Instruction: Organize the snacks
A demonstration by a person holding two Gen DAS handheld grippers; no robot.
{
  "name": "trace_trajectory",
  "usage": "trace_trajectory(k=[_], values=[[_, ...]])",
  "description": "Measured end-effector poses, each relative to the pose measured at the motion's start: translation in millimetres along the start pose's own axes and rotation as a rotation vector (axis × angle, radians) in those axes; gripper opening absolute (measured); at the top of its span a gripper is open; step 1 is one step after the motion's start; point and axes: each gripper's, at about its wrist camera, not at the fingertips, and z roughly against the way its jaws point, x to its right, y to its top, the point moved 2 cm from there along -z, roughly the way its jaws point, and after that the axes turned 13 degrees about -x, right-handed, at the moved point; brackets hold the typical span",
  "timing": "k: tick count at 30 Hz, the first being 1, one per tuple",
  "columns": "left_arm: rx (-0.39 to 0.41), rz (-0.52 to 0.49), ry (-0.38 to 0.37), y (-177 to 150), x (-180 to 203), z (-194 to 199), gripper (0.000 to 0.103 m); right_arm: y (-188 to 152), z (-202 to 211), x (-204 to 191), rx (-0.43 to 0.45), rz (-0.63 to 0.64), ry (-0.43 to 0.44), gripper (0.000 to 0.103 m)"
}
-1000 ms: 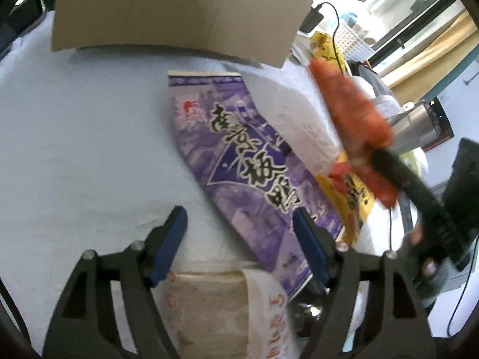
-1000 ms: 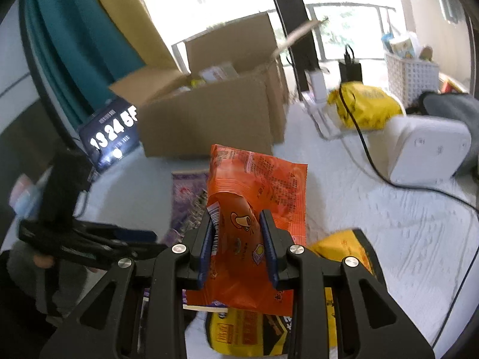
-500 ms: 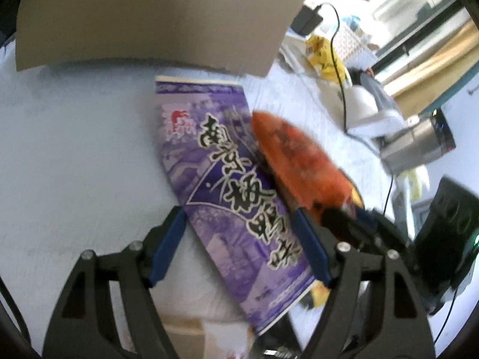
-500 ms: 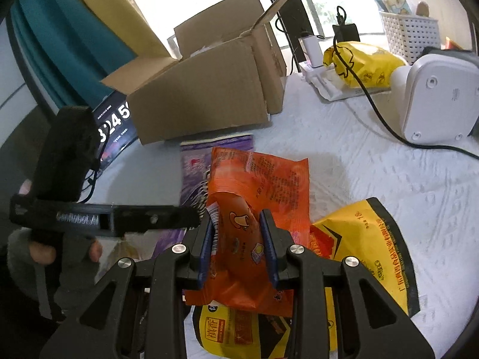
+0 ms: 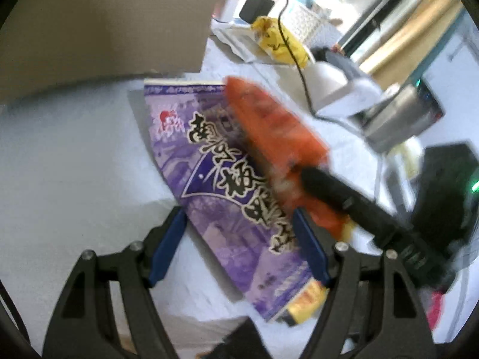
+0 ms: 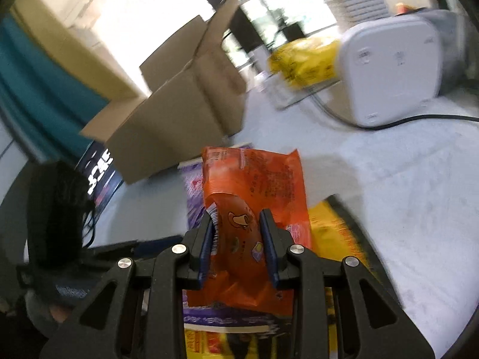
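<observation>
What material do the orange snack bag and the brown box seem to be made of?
Orange snack bag: probably thin glossy plastic film; it creases and buckles where the right gripper pinches it. Brown box: plain matte corrugated cardboard by its look, with stiff folded flaps.

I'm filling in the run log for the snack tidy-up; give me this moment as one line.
right gripper: shut on orange snack bag | left gripper: open over purple snack bag | cardboard box: open behind
</observation>
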Motion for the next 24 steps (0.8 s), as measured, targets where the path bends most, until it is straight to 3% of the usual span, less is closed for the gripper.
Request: trace_trajectory(k=[3,5,8,10,13,15,20,24], values=[[0.003,-0.031,0.043,1.3,5.3,-2.0,0.073,-0.8,13.5,2.7,0.038,-0.013,-0.022,0.032],[0.0,-0.03,0.037,4.4,4.5,-2.4,0.059,-2.3,21.4,3.5,0.053,-0.018,-0.053,0.032],[-0.002,0.002,-0.002,9.3,-3.0,-2.1,0.046,-4.4,23.0,6.8,0.048,-0.013,-0.14,0.032],[-0.001,0.004,-0.003,8.1,-3.5,-2.4,0.044,-7.0,14.4,6.7,0.02,0.015,-0.198,0.032],[-0.023,0.018,-0.027,4.7,0.0,-0.7,0.044,-7.1,7.9,3.7,-0.007,0.039,-0.207,0.032],[-0.04,0.043,-0.058,4.9,1.6,-1.0,0.047,-6.8,4.4,3.4,-0.022,0.042,-0.176,0.032],[-0.046,0.052,-0.111,2.5,9.2,-5.0,0.078,-6.1,-1.9,3.4,-0.047,0.037,-0.117,0.032],[-0.027,0.008,-0.094,2.0,16.0,-7.6,0.078,-6.8,-1.7,3.0,-0.049,0.031,-0.099,0.031]])
